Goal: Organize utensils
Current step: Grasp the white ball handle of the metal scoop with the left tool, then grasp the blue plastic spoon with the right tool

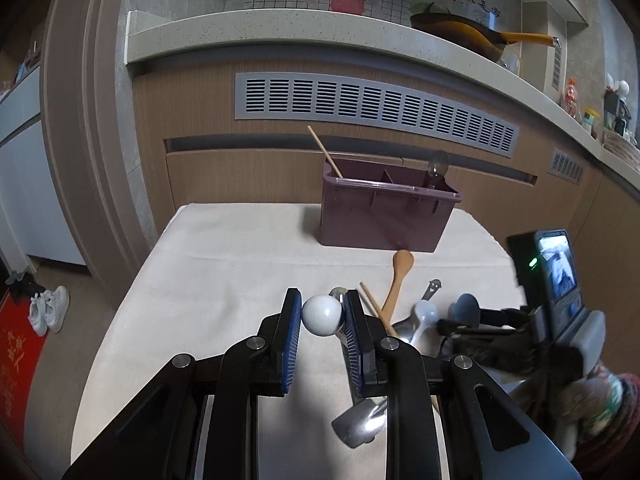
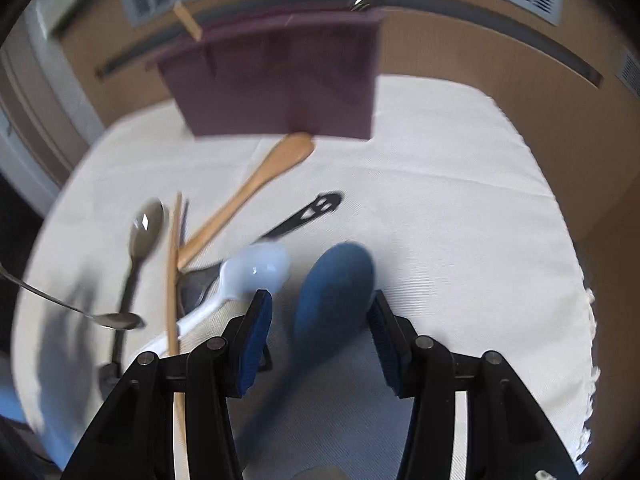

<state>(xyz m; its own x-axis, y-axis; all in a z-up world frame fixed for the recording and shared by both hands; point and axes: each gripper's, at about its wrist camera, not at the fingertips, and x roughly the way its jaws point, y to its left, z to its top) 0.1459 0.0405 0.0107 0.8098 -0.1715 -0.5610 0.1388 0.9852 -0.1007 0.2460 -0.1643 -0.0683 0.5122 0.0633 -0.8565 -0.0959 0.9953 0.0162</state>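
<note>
In my left wrist view, my left gripper (image 1: 322,316) has a white round-bowled spoon (image 1: 321,315) between its blue pads, raised over the cloth-covered counter (image 1: 224,264); its metal handle runs back under the right finger to a flat end (image 1: 358,426). The bowl touches the right pad, but a sliver of gap shows at the left pad, so I judge the hold light: the smooth round bowl could roll or slide out if I tilt or swing. The purple divided caddy (image 1: 384,216) stands at the far edge of the counter, with a chopstick (image 1: 325,152) leaning from its left end and a clear spoon (image 1: 437,168) at its right. A wooden spoon (image 1: 398,280) lies just before it, over a heap of utensils, and the dangling handle could snag that heap. In my right wrist view, which is blurred, my right gripper (image 2: 320,334) stands wide open and holds nothing, its fingers either side of a blue spoon (image 2: 332,292) on the cloth. Closing from here risks pinching only the wide bowl, which could squirt forward. Just left lie a white plastic spoon (image 2: 250,276), a chopstick (image 2: 173,280), a metal spoon (image 2: 142,236) and a black-handled utensil (image 2: 308,214); my left finger could nudge the white spoon and disturb the pile. A thin metal spoon (image 2: 108,318) hangs in from the left, close enough that my two grippers could collide.
</note>
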